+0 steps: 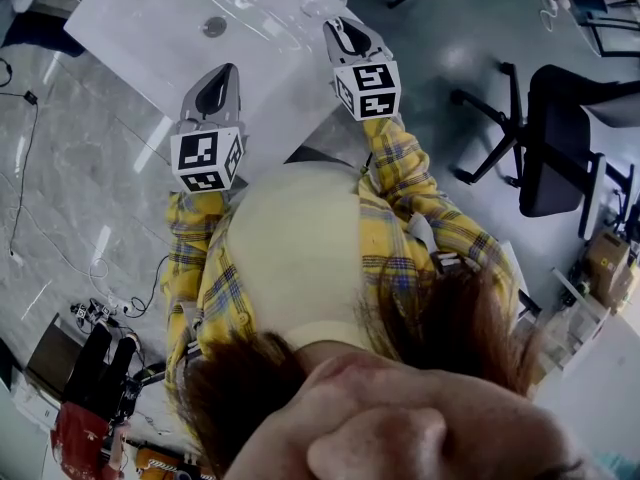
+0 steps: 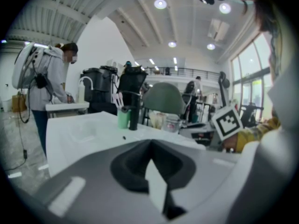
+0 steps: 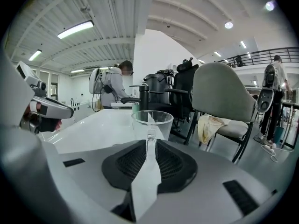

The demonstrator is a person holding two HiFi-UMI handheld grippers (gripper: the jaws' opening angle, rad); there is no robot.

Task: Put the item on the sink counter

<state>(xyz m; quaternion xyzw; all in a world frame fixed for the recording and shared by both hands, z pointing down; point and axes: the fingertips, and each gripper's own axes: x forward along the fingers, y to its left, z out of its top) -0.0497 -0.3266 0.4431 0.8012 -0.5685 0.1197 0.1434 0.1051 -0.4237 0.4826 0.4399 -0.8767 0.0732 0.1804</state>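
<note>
Nearest its own camera, the right gripper [image 3: 149,143] has its jaws clamped on the handle of a clear glass [image 3: 152,120]. The glass stands upright just past the fingertips, at the near edge of the white counter [image 3: 98,125]; whether its base touches the counter cannot be told. At the counter's far end rises a black faucet [image 3: 140,97], with a green cup [image 2: 123,118] just beside it. A round drain [image 1: 215,26] sits in the counter's middle.

The left gripper [image 2: 150,161] hangs over the counter's near side, its jaws pressed together with nothing between them. Yellow plaid sleeves [image 1: 400,173] run back from both grippers.

Off the counter's right side stands a grey chair [image 3: 219,97] with a cloth [image 3: 210,125] on its seat. Beyond the counter's far end a person [image 3: 112,87] bends over another sink.
</note>
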